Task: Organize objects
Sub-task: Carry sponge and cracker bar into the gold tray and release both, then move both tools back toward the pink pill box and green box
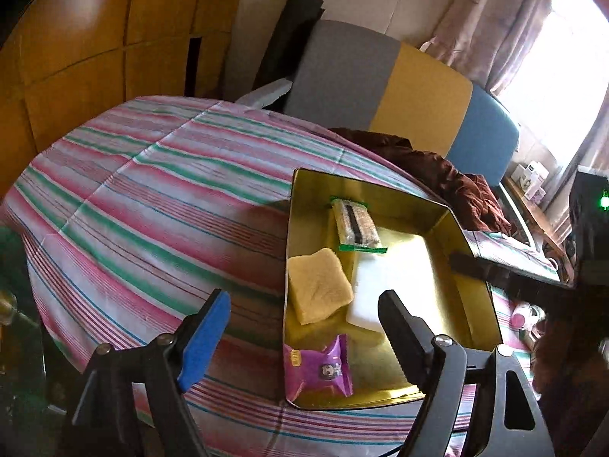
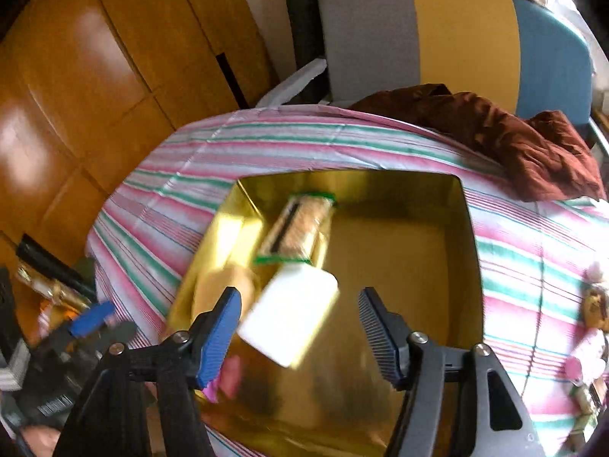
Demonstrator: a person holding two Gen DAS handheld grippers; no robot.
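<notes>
Bare tablecloth (image 1: 152, 198) left of tin (image 1: 380, 190)

The counter (image 1: 152, 198) is round and covered by a cloth striped pink, green and white. A gold tin box (image 1: 474, 262) stands directly on it toward the right-hand edge, open at the top. A crumpled brown cloth (image 2: 533, 148) lies at the far right edge, just beyond the box. Small pink and pale items (image 2: 588, 358), too blurred to name, lie at the right edge.
</notes>
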